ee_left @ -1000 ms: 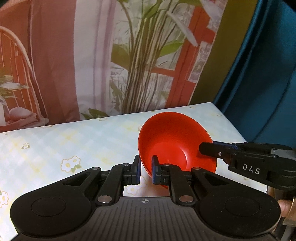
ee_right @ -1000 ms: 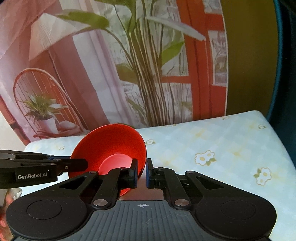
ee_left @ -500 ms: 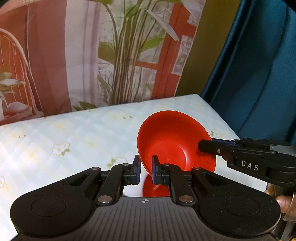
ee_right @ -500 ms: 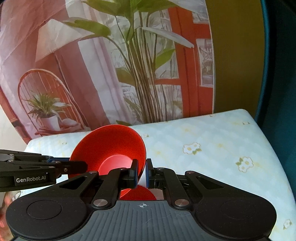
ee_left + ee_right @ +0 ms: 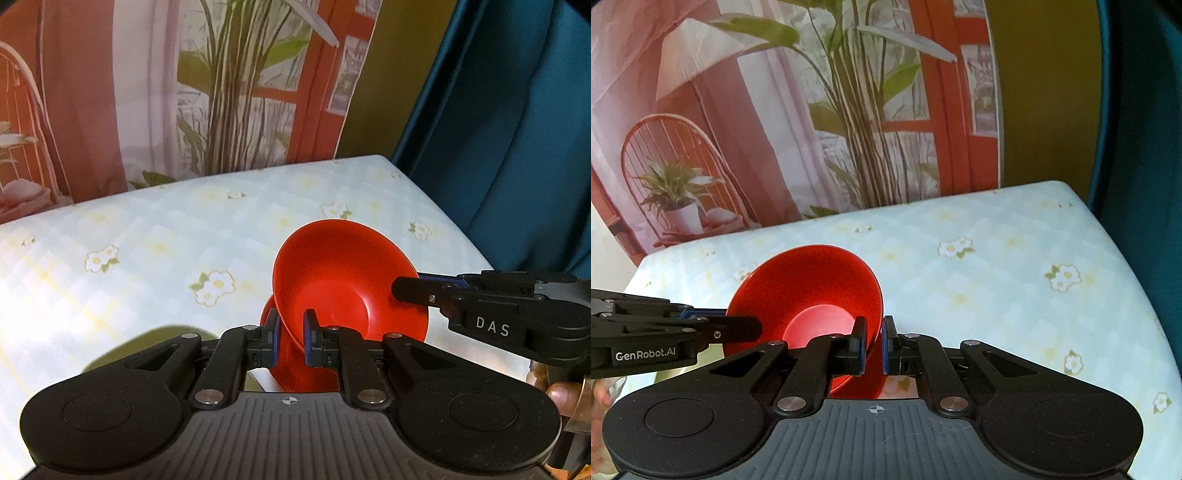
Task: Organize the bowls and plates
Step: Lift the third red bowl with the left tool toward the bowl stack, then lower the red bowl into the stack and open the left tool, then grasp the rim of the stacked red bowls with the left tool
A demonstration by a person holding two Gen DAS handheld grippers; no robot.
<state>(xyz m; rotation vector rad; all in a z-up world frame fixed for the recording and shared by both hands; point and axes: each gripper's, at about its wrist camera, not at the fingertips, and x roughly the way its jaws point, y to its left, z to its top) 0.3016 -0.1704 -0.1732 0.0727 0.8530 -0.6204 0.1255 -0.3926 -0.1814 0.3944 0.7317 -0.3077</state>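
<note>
A red bowl [image 5: 343,273] hangs tilted over the table, gripped on two opposite sides of its rim. My left gripper [image 5: 290,332] is shut on the near rim in the left wrist view. From the right, my right gripper [image 5: 406,291] pinches the far rim. The right wrist view shows the same red bowl [image 5: 812,280], with my right gripper [image 5: 873,332] shut on its rim and the left gripper [image 5: 753,328] clamping its left edge. Right under it sits a second red dish [image 5: 295,376], mostly hidden.
An olive-green dish [image 5: 147,343] peeks out beside the left gripper's body. The table carries a pale flowered cloth [image 5: 147,240]. Its right edge meets a blue curtain [image 5: 517,147], and a printed backdrop [image 5: 221,92] hangs behind. A person's hand [image 5: 561,395] holds the right gripper.
Both grippers have carried the red bowl sideways to the right over the table. A second red dish and a green one have come into view beneath. Both grips are unchanged.
</note>
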